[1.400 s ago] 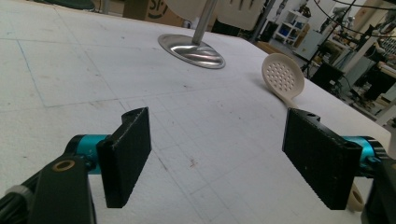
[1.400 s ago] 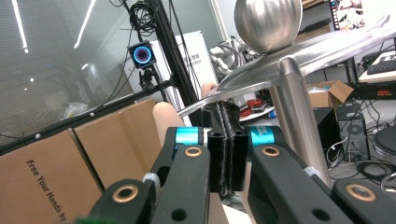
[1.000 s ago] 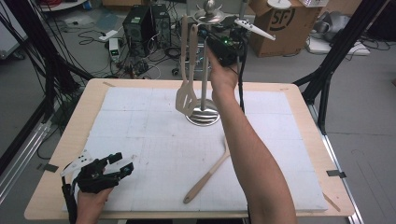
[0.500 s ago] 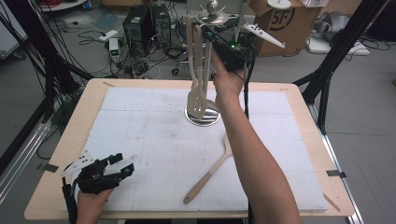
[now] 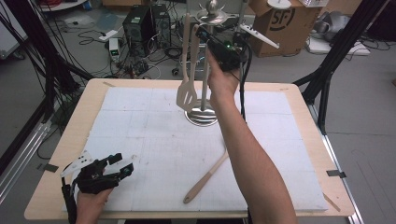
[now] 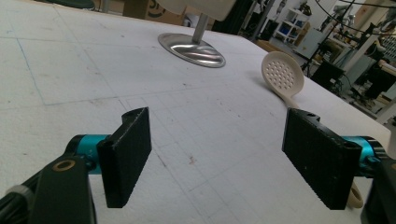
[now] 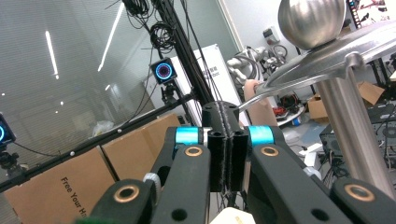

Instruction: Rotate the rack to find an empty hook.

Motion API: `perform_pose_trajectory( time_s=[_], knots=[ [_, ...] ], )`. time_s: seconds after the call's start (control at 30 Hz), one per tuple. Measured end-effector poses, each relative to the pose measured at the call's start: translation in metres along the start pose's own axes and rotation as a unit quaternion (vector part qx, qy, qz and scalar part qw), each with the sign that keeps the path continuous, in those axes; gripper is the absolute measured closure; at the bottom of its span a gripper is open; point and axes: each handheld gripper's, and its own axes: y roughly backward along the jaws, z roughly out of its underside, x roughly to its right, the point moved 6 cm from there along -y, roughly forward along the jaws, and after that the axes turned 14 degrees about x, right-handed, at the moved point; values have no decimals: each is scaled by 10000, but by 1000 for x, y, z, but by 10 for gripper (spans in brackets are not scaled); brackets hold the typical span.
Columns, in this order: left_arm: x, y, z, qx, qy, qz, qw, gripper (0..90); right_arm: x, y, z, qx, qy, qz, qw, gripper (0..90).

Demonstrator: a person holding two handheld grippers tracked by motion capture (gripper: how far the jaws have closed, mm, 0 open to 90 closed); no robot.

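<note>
High view shows the right gripper [image 5: 211,41] raised well above the tabletop [image 5: 299,102], up beside the top of a metal utensil stand [image 5: 204,70] whose round base sits on the white mat [image 5: 154,140] near the far middle. A slotted spatula [image 5: 187,70] hangs from the stand's top plate, its pale blade just above the base and to the left of the pole. The right gripper is level with the upper handle of that spatula.

Right gripper view has the two fingers [image 7: 219,154] pressed flat together with no gap, and a pale rounded piece [image 7: 232,215] showing just below them; whether they pinch the spatula handle cannot be told. The stand's ball finial [image 7: 312,21] and its rim sit just to the right of them.

Near the front left corner of the mat, the left gripper [image 5: 119,164] rests low in the person's hand. Left gripper view shows its fingers [image 6: 126,156] spread wide with only bare mat between them. A perforated spoon [image 6: 282,74] lies flat on the mat, right of centre, its handle pointing toward the front edge, well apart from both grippers.
</note>
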Motion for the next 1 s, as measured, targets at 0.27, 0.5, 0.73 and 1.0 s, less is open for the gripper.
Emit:
perform_pose_trajectory(
  time_s=[0.27,0.5,0.73,1.0],
  knots=[
    [-1,1,-1,30,10,-5,10000,245,-5,-10,6,-10,4,-25,10000,900],
    [-1,2,-1,30,18,-16,10000,245,-6,-16,7,-1,-38,0,10000,900],
    [1,-2,0,-39,-26,42,10000,245,-8,-10,4,-80,143,2,9999,900],
    [5,-5,1,-66,-55,77,9999,246,24,33,-18,109,145,455,9988,900]
  ],
)
